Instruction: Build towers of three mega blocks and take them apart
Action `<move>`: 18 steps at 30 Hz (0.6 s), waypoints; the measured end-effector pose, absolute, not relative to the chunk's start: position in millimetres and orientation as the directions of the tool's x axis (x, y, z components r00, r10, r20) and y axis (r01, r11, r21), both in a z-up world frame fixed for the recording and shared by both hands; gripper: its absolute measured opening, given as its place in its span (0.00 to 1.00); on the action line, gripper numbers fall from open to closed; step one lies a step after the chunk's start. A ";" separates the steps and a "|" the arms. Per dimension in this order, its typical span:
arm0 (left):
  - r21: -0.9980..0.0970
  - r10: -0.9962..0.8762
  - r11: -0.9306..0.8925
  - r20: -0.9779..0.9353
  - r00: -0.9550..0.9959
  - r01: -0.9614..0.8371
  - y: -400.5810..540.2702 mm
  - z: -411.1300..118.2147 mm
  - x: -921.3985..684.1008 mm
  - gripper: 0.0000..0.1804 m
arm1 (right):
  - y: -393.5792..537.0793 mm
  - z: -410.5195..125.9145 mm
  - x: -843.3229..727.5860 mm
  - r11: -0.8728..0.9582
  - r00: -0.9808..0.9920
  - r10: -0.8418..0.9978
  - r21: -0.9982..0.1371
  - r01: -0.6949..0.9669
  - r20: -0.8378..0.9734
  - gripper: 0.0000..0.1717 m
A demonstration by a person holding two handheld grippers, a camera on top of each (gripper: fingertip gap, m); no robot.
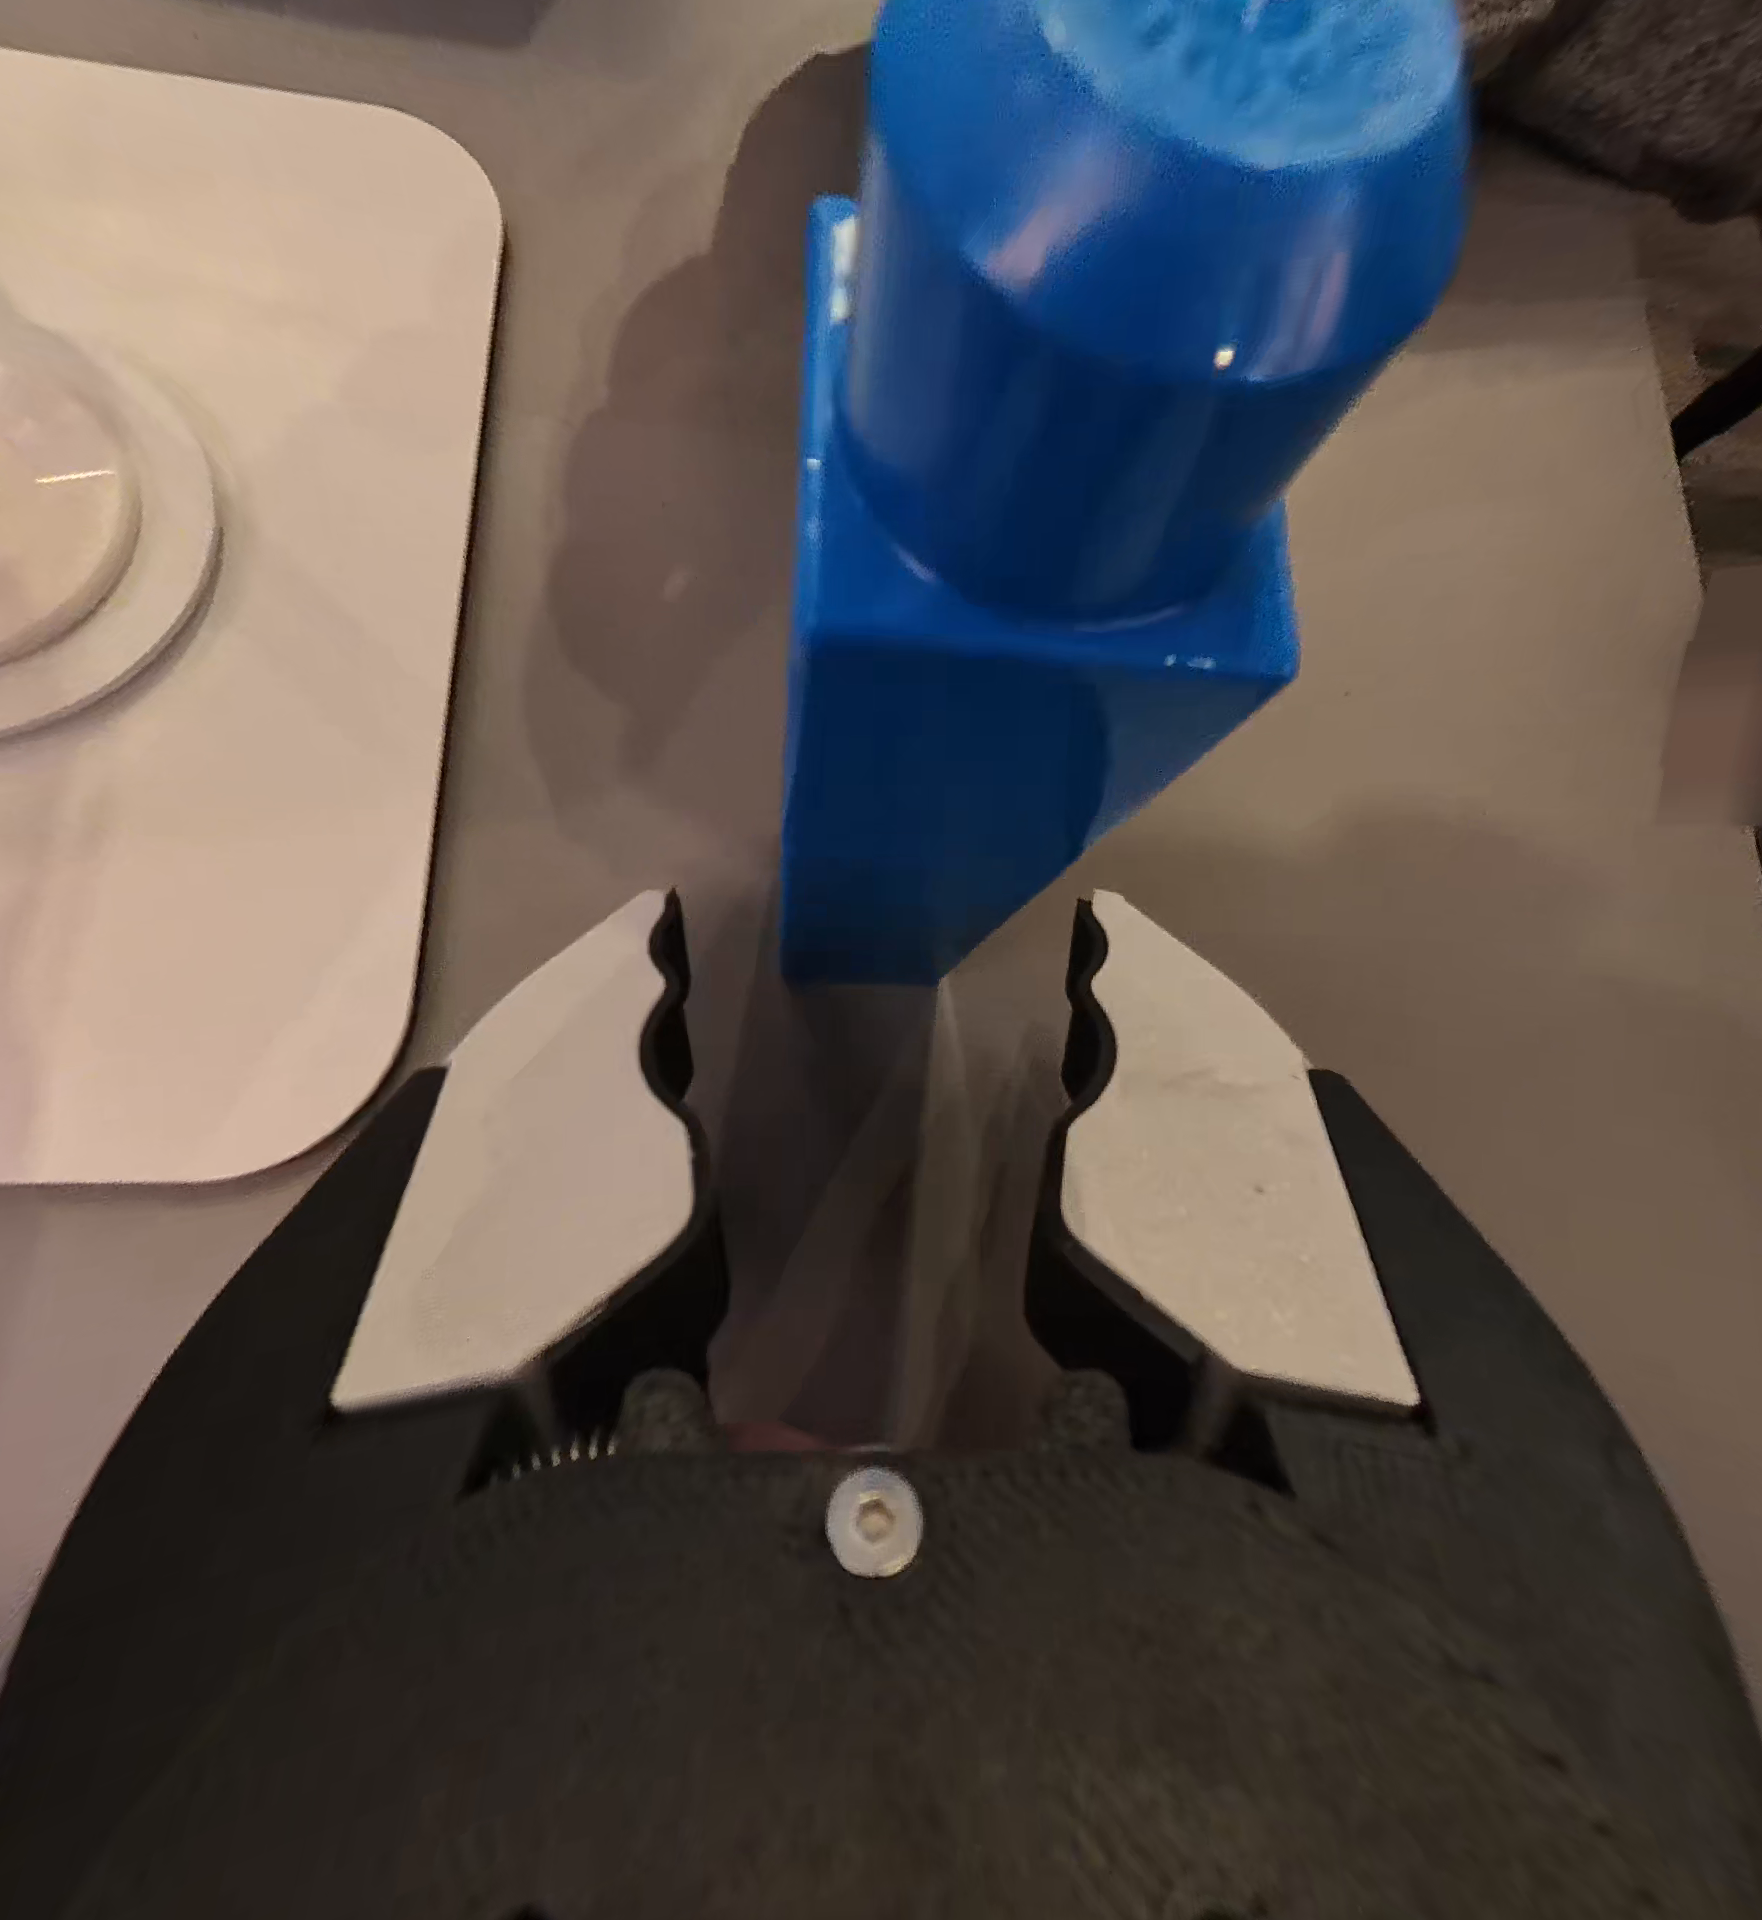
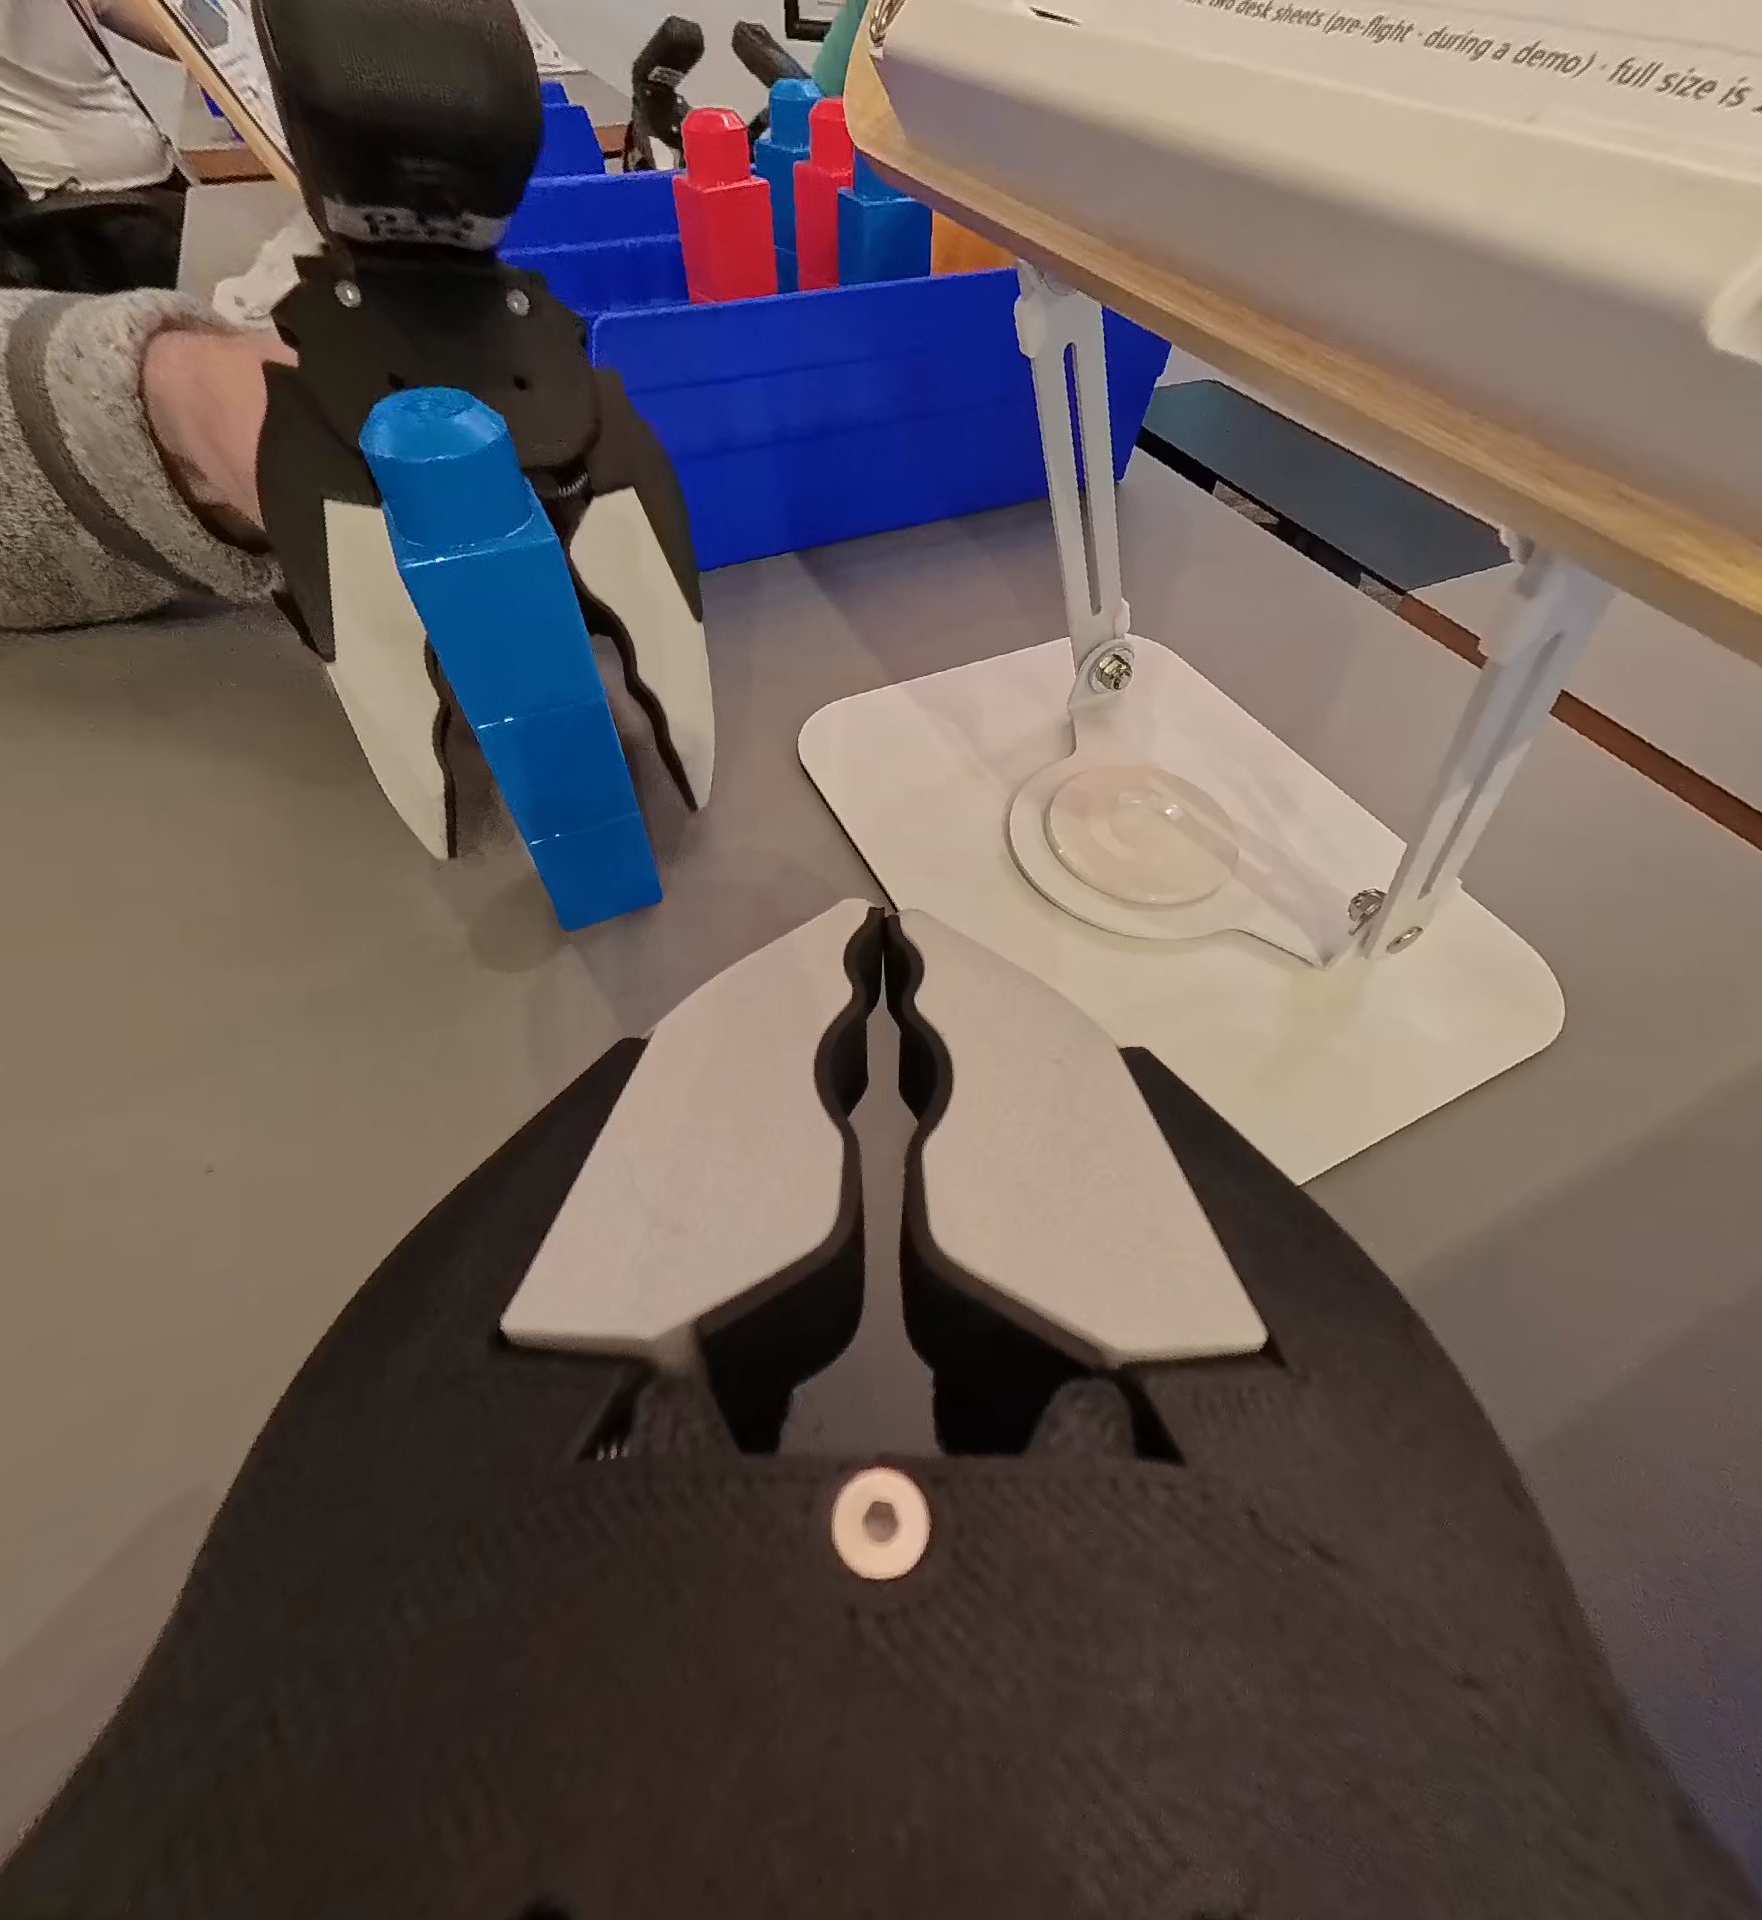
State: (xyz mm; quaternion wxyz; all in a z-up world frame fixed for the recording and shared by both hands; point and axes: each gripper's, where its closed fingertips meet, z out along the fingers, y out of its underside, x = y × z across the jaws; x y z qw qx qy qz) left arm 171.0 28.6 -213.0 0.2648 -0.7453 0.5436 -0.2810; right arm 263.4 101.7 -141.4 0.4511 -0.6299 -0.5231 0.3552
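Blue plastic dominates the scene: a tower of three stacked blue mega blocks (image 2: pixel 534 675) stands on the grey tabletop (image 2: pixel 181 1039) at the left of the right wrist view, topped by a round stud. We read that as one tower built. The left gripper (image 1: pixel 882 914) straddles its base with the jaws apart; neither pad seems to press on it, though from this steep angle we cannot be sure how close they come. The right gripper (image 2: pixel 882 920) sits low in the centre of its frame with its tongs together on nothing.

Left to do, in our judgement: pull this tower apart, then build others from the red and blue blocks (image 2: pixel 742 208) standing in the blue plastic bin (image 2: pixel 856 416) at the upper middle. A white stand base (image 2: pixel 1272 1039) lies at right.
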 end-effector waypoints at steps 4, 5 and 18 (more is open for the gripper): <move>-0.689 -0.964 -0.252 0.115 0.241 -0.680 28.3 -223.0 179.3 0.36 | 101.2 -140.6 263.3 -0.044 0.198 0.980 -0.941 0.337 0.025 0.00; -0.699 -0.964 -0.249 0.111 0.242 -0.671 29.6 -222.8 181.4 0.35 | 101.0 -140.4 263.2 -0.043 0.198 0.980 -0.941 0.336 0.026 0.00; -0.654 -0.974 -0.215 0.091 0.207 -0.725 28.2 -214.0 184.5 0.22 | 77.8 -121.3 254.4 -0.008 0.091 0.996 -0.966 0.258 0.016 0.04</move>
